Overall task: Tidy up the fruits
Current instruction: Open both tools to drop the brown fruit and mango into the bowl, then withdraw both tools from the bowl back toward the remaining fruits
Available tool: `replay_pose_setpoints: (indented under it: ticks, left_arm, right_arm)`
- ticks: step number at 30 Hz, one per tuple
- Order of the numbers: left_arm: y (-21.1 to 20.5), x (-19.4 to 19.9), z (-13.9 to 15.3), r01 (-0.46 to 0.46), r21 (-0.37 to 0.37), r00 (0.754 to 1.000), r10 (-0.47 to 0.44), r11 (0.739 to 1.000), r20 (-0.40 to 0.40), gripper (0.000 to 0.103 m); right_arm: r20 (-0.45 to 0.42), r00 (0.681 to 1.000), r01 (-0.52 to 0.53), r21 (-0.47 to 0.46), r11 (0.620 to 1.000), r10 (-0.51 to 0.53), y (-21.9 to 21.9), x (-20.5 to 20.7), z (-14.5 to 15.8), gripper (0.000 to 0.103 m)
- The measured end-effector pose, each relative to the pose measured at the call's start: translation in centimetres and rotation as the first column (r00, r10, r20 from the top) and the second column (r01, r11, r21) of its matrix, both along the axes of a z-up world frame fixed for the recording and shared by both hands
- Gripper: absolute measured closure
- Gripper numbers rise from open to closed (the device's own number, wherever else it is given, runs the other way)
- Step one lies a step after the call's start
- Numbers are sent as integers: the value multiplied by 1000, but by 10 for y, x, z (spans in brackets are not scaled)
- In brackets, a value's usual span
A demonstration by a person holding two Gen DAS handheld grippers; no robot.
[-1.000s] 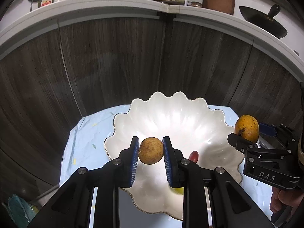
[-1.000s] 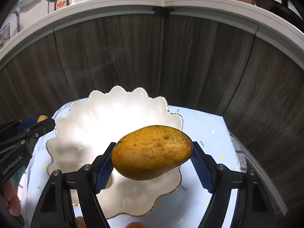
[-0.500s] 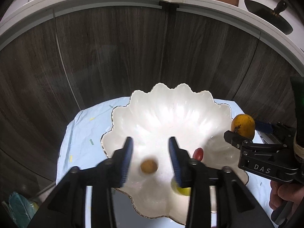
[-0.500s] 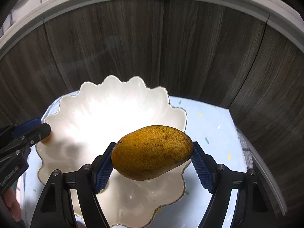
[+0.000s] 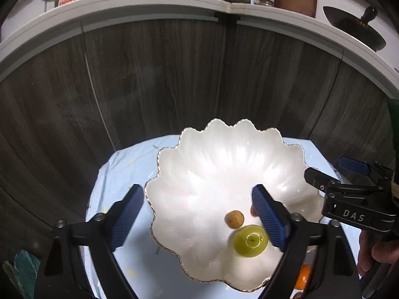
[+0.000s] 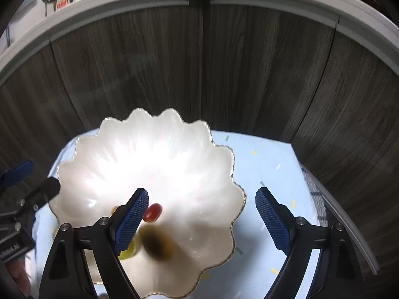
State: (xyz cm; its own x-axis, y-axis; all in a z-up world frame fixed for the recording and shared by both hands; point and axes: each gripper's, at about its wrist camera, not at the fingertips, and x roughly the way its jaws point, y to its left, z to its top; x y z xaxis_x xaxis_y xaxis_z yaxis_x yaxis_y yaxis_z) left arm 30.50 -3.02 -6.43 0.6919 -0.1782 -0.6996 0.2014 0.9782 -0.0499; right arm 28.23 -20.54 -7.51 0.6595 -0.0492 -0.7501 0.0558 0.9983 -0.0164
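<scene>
A white scalloped bowl [image 5: 199, 169] [image 6: 149, 154] sits on a pale blue cloth. In the left wrist view it holds a small brown round fruit [image 5: 234, 219] and a green apple [image 5: 250, 241]. My left gripper [image 5: 198, 214] is open and empty above the bowl's near side. My right gripper [image 6: 202, 218] is open above the bowl; a blurred yellow-brown mango [image 6: 158, 245] lies below it in the bowl, beside a red fruit [image 6: 152, 212]. The right gripper also shows in the left wrist view [image 5: 334, 172] at the bowl's right rim.
Dark wood cabinet fronts [image 5: 174, 87] stand close behind the small table. A counter with dishes and a pan runs above them. An orange fruit [image 5: 303, 276] lies on the cloth by the bowl's near right rim. The left gripper [image 6: 27, 179] shows at the bowl's left in the right wrist view.
My left gripper opened wide and the brown fruit dropped into the bowl. My right gripper opened and let the mango fall into the bowl. Both grippers rose a little.
</scene>
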Motion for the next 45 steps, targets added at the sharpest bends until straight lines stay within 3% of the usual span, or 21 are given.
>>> replay_pose_setpoints:
  ticks: [19,45]
  left_arm:
    - [5,-33,40,-8,-12,997,8,1000,72,8]
    - [3,-96,39,16,10,995,-17,1000,96,7]
  right_arm:
    - [123,992,-9,13,1000,7,0,-42,48,13]
    - [142,990,-24,18,1000,21,-2,-104,42,13]
